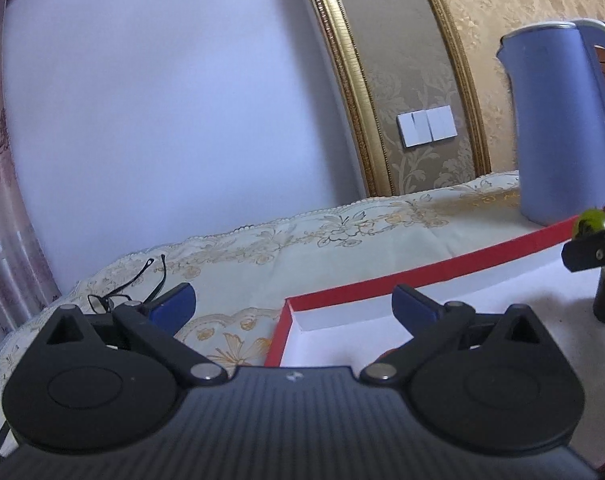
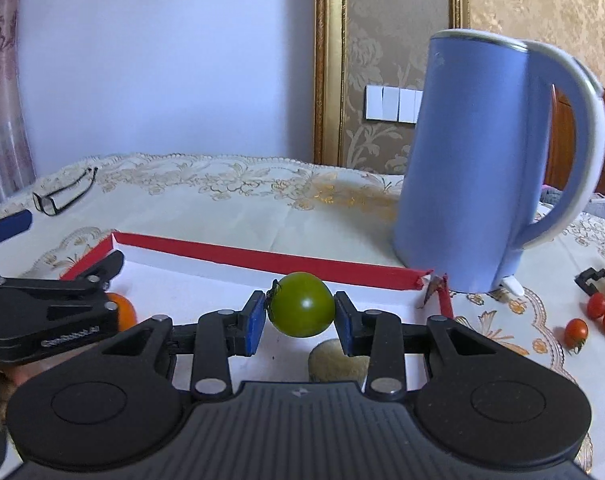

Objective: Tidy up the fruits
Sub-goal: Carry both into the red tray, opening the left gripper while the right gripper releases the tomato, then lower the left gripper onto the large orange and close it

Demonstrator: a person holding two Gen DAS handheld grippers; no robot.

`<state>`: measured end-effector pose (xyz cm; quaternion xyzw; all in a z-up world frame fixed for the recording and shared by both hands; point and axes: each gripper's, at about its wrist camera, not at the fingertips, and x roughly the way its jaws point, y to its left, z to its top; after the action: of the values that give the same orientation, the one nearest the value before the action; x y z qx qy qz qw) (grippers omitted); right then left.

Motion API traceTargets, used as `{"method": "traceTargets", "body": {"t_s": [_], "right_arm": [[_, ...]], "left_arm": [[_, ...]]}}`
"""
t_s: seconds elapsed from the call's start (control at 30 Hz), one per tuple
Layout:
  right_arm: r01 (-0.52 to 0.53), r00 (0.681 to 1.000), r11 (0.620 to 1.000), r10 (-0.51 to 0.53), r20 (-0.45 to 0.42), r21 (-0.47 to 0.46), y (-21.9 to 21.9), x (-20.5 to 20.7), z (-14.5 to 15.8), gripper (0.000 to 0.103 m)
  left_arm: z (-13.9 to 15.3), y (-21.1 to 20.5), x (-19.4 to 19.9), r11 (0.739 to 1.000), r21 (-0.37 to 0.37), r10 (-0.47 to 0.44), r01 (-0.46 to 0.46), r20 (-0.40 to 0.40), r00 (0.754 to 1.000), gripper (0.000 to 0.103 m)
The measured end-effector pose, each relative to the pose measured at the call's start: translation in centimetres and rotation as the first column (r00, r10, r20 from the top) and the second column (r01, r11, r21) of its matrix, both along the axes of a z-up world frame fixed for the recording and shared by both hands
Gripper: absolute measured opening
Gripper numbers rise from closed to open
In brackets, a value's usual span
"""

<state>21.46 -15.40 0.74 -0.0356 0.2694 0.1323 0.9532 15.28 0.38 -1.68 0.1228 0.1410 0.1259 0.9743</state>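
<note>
Black-framed glasses [image 2: 62, 196] lie far left on the embroidered tablecloth [image 2: 230, 208]. Next comes the left gripper [image 1: 292, 304], jaws spread wide with nothing between them, at the red box's [image 2: 238, 254] left corner, an orange fruit [image 2: 124, 312] beside it. Mid-box, the right gripper [image 2: 300, 318] clamps a green tomato [image 2: 302, 304] above the white floor. Behind stands a blue kettle [image 2: 482, 168]; cherry tomatoes [image 2: 576, 330] lie far right.

One green tomato [image 2: 302, 305], three cherry tomatoes [image 2: 575, 331], one kettle [image 2: 482, 168].
</note>
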Motion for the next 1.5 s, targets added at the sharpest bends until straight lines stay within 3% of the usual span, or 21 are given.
{"method": "traceTargets", "body": {"t_s": [0.13, 0.3, 0.4, 0.43, 0.57, 0.67, 0.73, 0.87, 1.0, 1.1, 1.33, 1.5], "right_arm": [[0.007, 1.000, 1.000, -0.007, -0.022, -0.002, 0.3, 0.7, -0.4, 0.037], [0.005, 0.999, 1.000, -0.006, -0.047, -0.004, 0.7, 0.7, -0.6, 0.039], [0.021, 1.000, 1.000, -0.020, -0.018, 0.010, 0.5, 0.0, 0.0, 0.062], [0.024, 1.000, 1.000, -0.024, -0.009, 0.018, 0.4, -0.2, 0.1, 0.067], [0.047, 0.999, 0.998, -0.048, 0.023, 0.046, -0.7, -2.3, 1.5, 0.067], [0.064, 0.994, 0.991, -0.073, 0.079, 0.117, -3.0, -6.2, 2.3, 0.069], [0.080, 0.992, 0.984, -0.095, 0.089, 0.160, -4.8, -8.9, 2.3, 0.075], [0.101, 0.992, 0.987, -0.109, 0.058, 0.129, -7.2, -12.7, 1.6, 0.080], [0.228, 0.970, 0.968, -0.217, 0.110, -0.101, -7.4, -15.6, 0.1, 0.095], [0.279, 0.955, 0.935, -0.245, 0.170, -0.221, -7.1, -17.0, -0.8, 0.101], [0.241, 0.960, 0.959, -0.214, 0.180, -0.147, -8.3, -17.8, -1.1, 0.101], [0.227, 0.963, 0.969, -0.208, 0.171, -0.100, -8.6, -17.9, -1.2, 0.101]], "left_arm": [[0.0, 0.2, 0.3, 0.999, 0.042, 0.029, -0.029, -0.009, 1.000, 0.103], [0.3, 0.7, 0.3, 1.000, 0.014, 0.026, -0.025, -0.049, 0.998, 0.103], [0.8, 1.1, -1.1, 0.998, 0.012, 0.067, -0.066, -0.031, 0.997, 0.103], [1.1, 1.4, -1.6, 0.997, -0.004, 0.072, -0.072, -0.039, 0.997, 0.103], [2.3, 2.7, -5.2, 0.989, -0.130, 0.060, -0.073, -0.106, 0.993, 0.103], [2.8, 2.8, -9.4, 0.974, -0.226, -0.008, -0.016, -0.108, 0.994, 0.103], [2.9, 2.3, -11.4, 0.968, -0.252, -0.058, 0.021, -0.141, 0.988, 0.103], [1.9, -0.7, -14.3, 0.987, -0.145, -0.099, 0.075, -0.168, 0.981, 0.103], [0.1, -4.4, -15.5, 0.995, -0.008, -0.094, 0.095, -0.244, 0.965, 0.103], [-0.6, -6.4, -15.9, 0.992, 0.029, -0.115, 0.127, -0.254, 0.960, 0.103], [-0.9, -8.3, -15.7, 0.992, 0.025, -0.114, 0.124, -0.236, 0.965, 0.103], [-0.5, -9.0, -15.6, 0.984, -0.028, -0.176, 0.174, -0.252, 0.952, 0.103]]}}
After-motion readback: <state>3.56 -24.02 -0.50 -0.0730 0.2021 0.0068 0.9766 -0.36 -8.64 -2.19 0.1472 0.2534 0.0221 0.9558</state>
